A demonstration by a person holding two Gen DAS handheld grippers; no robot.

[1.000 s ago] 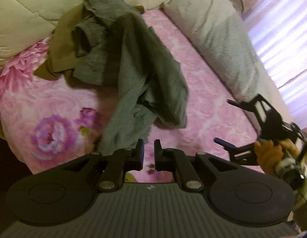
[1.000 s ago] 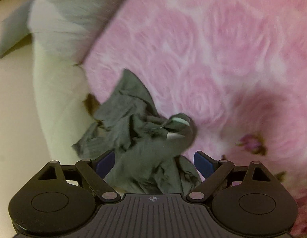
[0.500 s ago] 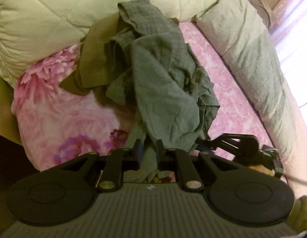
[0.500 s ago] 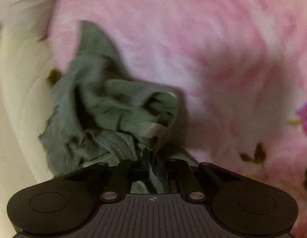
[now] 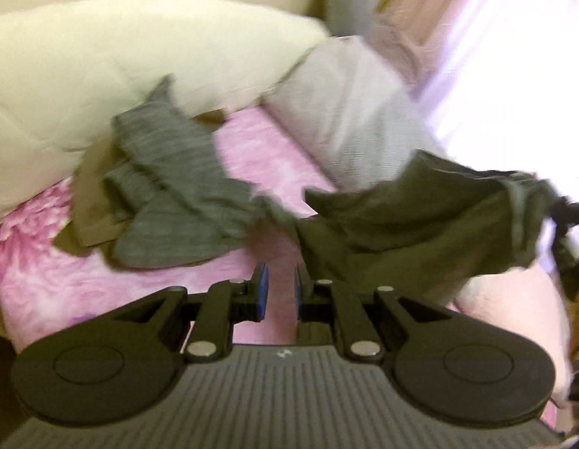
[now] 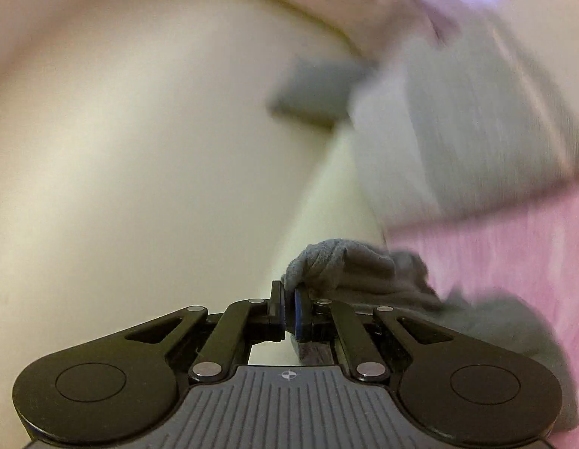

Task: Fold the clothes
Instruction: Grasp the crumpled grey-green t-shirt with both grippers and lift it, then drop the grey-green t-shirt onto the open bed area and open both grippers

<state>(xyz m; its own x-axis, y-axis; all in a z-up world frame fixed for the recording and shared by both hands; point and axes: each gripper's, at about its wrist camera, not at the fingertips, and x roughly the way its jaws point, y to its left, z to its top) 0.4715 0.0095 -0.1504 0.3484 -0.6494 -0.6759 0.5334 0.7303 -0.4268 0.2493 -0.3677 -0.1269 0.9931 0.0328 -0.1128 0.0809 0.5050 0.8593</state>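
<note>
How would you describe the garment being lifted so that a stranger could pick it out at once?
Start at the pink floral bedspread, with the cream quilt behind it. Grey and olive clothes lie heaped at the quilt's foot. The dark grey-green garment to their right is the only one off the bed, hanging stretched from the right gripper, which is pinched on its edge.

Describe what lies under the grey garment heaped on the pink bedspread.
An olive-brown garment pokes out beneath the grey garment, both on the pink bedspread. How far it extends underneath is hidden.
</note>
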